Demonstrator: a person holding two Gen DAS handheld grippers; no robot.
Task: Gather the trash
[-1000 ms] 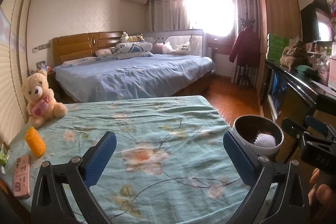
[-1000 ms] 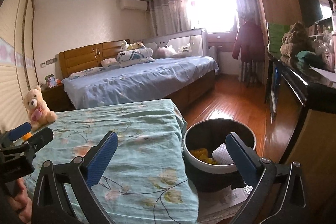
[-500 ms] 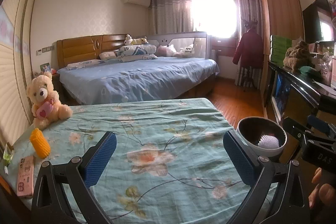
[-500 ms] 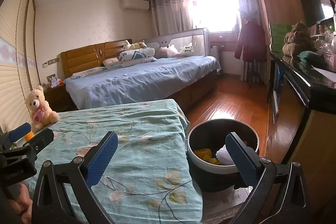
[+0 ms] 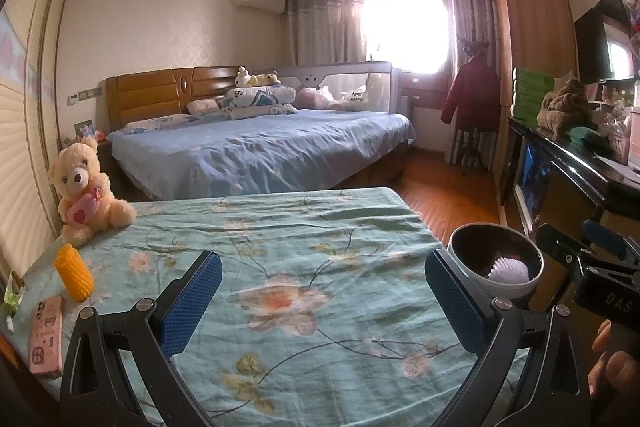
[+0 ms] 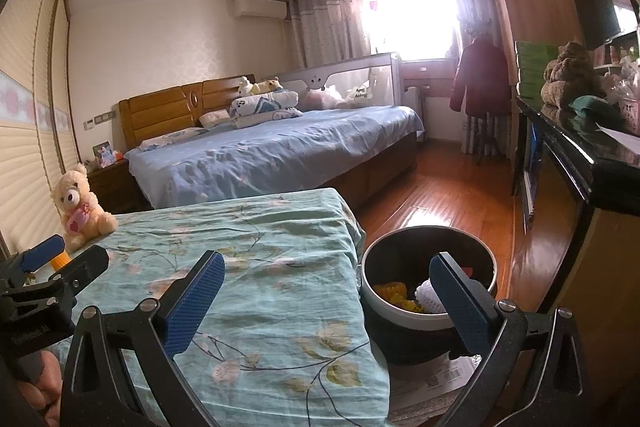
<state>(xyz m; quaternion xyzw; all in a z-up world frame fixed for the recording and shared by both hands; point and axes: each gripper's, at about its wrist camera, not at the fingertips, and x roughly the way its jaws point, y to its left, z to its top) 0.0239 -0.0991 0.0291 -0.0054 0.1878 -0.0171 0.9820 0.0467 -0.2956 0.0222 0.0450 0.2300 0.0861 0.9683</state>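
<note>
Teddy bear (image 5: 86, 193) and foam sleeve (image 5: 74, 277) at bedspread's (image 5: 304, 251) left; bin (image 6: 430, 285) on floor right.

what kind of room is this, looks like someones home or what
Most likely a bedroom in a lived-in home. A large bed with a wooden headboard and piled pillows fills the middle, a teddy bear sits on the nearer floral bedspread, and a red coat hangs by the curtained window.
</note>
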